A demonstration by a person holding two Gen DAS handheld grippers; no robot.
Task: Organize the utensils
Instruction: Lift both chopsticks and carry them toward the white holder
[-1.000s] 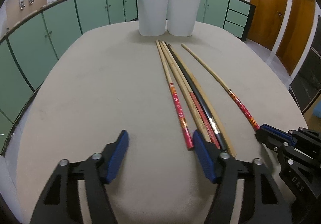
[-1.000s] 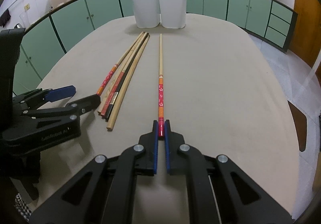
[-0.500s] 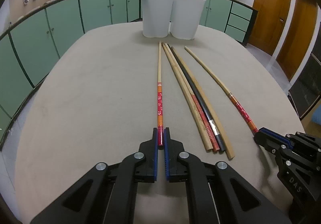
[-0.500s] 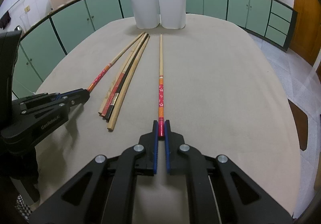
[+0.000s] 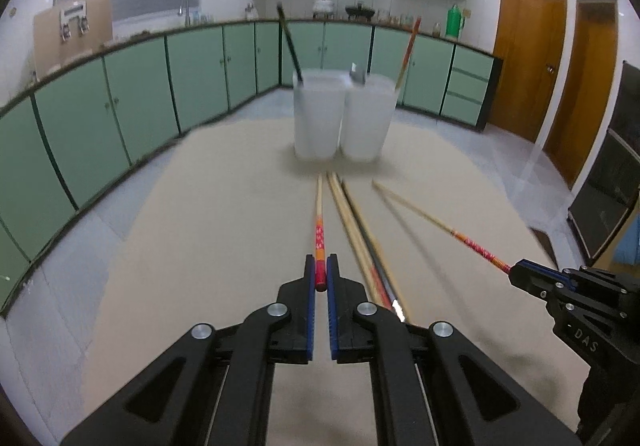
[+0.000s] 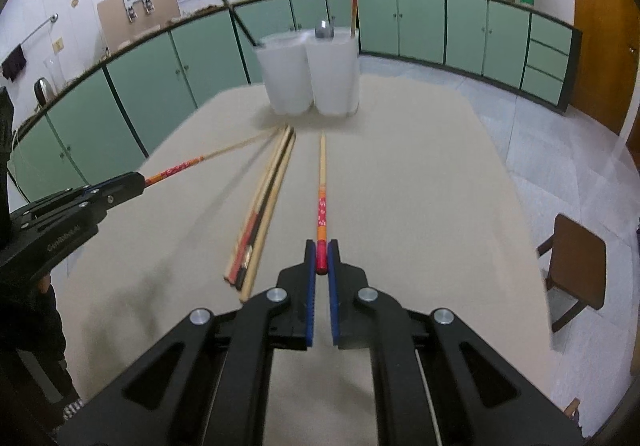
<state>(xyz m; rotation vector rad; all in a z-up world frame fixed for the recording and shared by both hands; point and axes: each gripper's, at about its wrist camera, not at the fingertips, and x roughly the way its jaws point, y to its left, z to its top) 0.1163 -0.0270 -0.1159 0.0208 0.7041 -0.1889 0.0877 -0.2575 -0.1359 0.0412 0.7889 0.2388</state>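
My left gripper (image 5: 320,273) is shut on the red end of a wooden chopstick (image 5: 319,224), held up off the beige table (image 5: 208,206). My right gripper (image 6: 321,261) is shut on the red end of a second red-ended chopstick (image 6: 322,182), also lifted. Each gripper shows in the other's view: the right gripper (image 5: 516,273) at the right edge, the left gripper (image 6: 138,180) at the left. A bundle of loose chopsticks (image 6: 264,206) lies on the table between them. Two white holders (image 5: 340,118) stand at the far end, with a dark stick (image 5: 290,42) and a red-topped chopstick (image 5: 408,54) inside.
Green cabinets (image 5: 120,94) run round the room behind the table. A brown stool (image 6: 576,262) stands off the table's right side. Wooden doors (image 5: 532,58) are at the right. A person's dark clothing (image 6: 24,310) shows at the lower left of the right wrist view.
The left gripper closed on a red-ended chopstick. Both grippers then rose and tilted up, lifting their chopsticks off the table; more of the room shows beyond it.
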